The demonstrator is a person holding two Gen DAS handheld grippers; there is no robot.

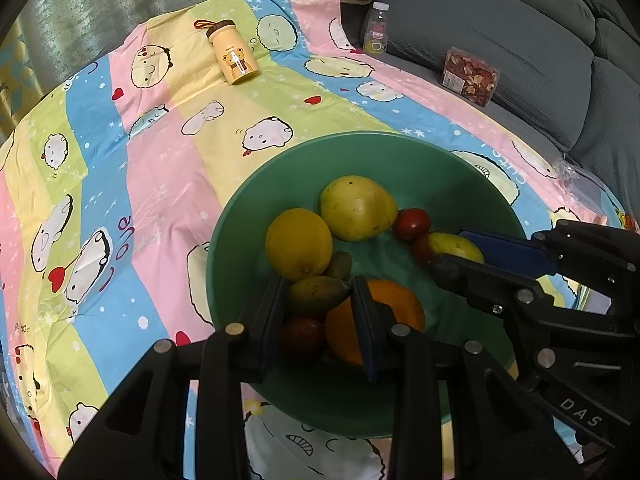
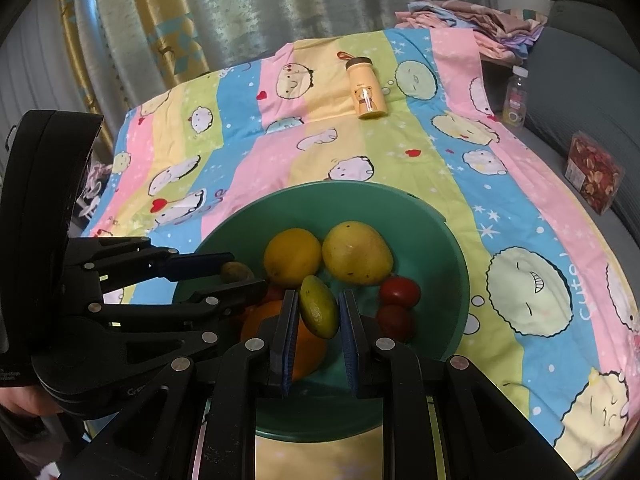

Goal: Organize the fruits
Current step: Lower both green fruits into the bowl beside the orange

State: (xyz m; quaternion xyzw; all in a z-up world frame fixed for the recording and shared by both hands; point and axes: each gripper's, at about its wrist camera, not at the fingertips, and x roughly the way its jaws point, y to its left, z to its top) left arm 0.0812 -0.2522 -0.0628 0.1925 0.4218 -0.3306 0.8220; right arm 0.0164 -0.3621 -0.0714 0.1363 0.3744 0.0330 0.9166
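We judge the task well advanced: every fruit in view sits inside the green bowl [image 2: 448, 248], and we see none loose on the patterned sheet [image 1: 160, 168].

The left gripper [image 1: 318, 300] holds its jaws pinched on a small green-yellow mango [image 1: 316, 294], low in the bowl. The orange [image 1: 404, 308] lies just outside its right-hand jaw, and a dark red fruit [image 1: 302, 336] sits below the held mango.

The right gripper [image 2: 318, 312] has its jaws clamped on a second small mango [image 2: 318, 312], tilted. Beyond these jaws rest the round yellow citrus [image 2: 292, 256] and the large yellow mango [image 2: 356, 252]; two red tomatoes [image 2: 398, 304] lie to their right.

What remains, in our judgement, is to set down or release both held mangoes.

Obstructions: both grippers work inside one bowl, close together, so they may collide. The bear-printed flask [image 2: 366, 96], clear bottle [image 2: 514, 96] and dried-fruit box [image 2: 592, 176] lie well beyond the jaws.
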